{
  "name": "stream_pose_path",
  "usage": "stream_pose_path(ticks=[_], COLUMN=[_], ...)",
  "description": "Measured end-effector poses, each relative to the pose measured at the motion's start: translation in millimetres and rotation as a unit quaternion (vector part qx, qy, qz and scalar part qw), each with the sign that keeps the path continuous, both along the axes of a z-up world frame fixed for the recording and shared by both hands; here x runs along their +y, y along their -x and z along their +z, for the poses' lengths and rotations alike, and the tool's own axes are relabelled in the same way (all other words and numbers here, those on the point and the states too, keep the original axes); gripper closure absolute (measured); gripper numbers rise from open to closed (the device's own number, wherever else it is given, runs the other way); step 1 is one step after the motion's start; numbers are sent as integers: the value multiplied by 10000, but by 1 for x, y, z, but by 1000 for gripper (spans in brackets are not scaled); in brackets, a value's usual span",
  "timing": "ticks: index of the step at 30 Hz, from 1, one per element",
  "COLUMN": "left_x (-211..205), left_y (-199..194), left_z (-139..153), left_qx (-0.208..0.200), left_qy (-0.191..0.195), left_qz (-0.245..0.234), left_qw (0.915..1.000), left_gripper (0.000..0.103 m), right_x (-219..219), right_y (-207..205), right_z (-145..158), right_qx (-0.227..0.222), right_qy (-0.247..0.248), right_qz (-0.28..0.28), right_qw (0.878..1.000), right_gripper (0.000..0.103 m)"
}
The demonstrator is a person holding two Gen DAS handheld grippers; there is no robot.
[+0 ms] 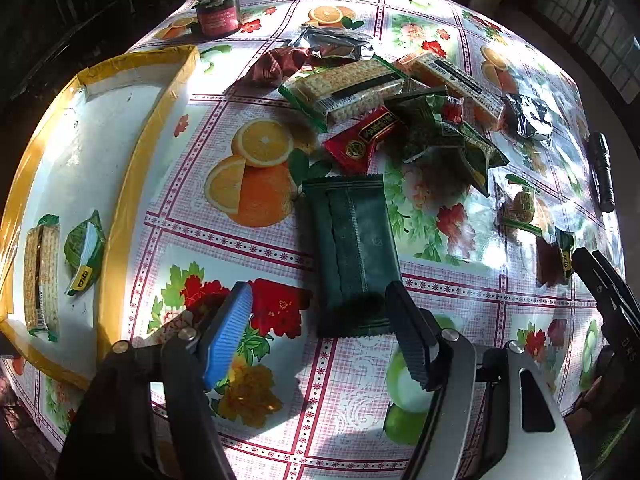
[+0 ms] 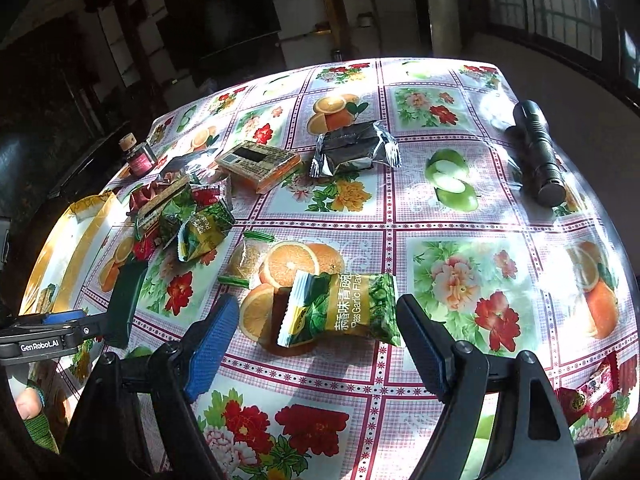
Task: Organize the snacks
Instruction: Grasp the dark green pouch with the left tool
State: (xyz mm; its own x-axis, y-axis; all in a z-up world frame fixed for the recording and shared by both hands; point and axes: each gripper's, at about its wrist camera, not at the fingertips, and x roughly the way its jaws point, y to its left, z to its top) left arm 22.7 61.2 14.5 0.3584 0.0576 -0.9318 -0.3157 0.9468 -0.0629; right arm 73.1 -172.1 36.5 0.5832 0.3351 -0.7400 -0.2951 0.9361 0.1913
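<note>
Sunlit floral oilcloth covers your tabletop point(image 1: 248, 256). At far left, the yellow-rimmed white tray point(image 1: 132, 128) holds two packets. Your left hand-held gripper point(image 1: 320, 328), jaws apart, faces the dark green foil sachet point(image 1: 352, 252): light, slippery; pinch its near crimped end. Your right hand-held gripper point(image 2: 318, 340), also apart, frames the crinkly green pea packet point(image 2: 344, 308) reading "Peas Garlic Flav".

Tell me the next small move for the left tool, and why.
Probably ease the left tool forward and down, then close on the dark green packet. Its jaws stand open and empty, the packet's near end lies flat between them, and the yellow-edged tray to the left already holds two snacks.
</note>
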Motion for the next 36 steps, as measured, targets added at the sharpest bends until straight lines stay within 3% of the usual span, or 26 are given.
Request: stream_pose_path(ticks=[17,19,21,23,24,31,36], left_x=[-16,-17,-20,-21,-20,-9,-6], left_y=[-31,-28,-24,-20,-19,-1,8], left_z=[-9,-9,-7,-5,-5,-2,-1], left_qx=[-94,-171,-252,-295,-316,-493,-483], left_qy=[-399,-408,-401,-376,-336,115,163], left_qz=[16,-27,-127,-199,-230,-451,-486], left_qw=[9992,9990,9988,9987,9987,9977,9975], left_gripper=[29,32,48,56,56,57,57], right_x=[12,14,17,18,17,10,4], right_y=[-20,-20,-20,-19,-18,-13,-3], right_z=[-18,-19,-19,-19,-19,-18,-16], right_qx=[284,278,263,235,223,209,174], right_qy=[222,282,368,415,416,191,-68], right_qz=[123,141,161,165,156,123,137], right_qw=[9993,9991,9988,9987,9988,9995,9997], right_gripper=[22,22,23,31,36,45,49])
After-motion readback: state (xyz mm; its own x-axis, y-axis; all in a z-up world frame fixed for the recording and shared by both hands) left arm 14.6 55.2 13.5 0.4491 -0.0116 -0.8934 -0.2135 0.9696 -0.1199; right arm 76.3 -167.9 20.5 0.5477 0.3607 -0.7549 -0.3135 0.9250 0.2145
